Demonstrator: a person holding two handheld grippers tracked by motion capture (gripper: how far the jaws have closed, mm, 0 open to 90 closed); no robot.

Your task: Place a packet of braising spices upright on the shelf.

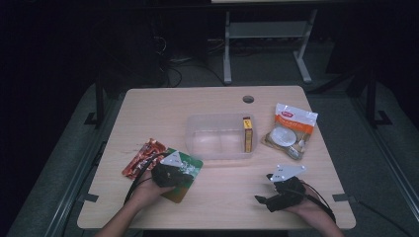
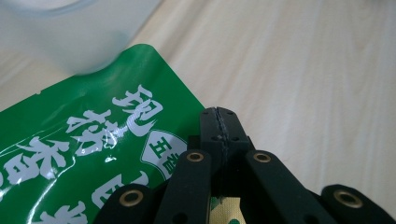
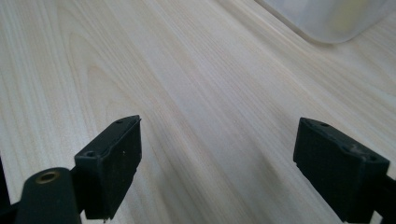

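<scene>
— Pouch, the green one: where does it lie?
— Flat on the table, near the front edge and left of the middle. In the left claw view its green face with white lettering lies just short of the tub's corner.
— And the left claw?
— Its jaws are pressed together. They sit at the pouch's edge, but I cannot tell whether any of the film is caught between them. In the high view the claw rests over the pouch with the person's hand behind it.
— The right claw?
— Jaws wide apart, with only bare wood between them. It sits near the front right corner, well apart from the pouch.
— What else is on the table?
— A clear tub at the middle, with a small yellow and red box standing against its right wall. A red packet lies just left of the green pouch, partly under it. A white and orange bag lies by the right edge.
</scene>
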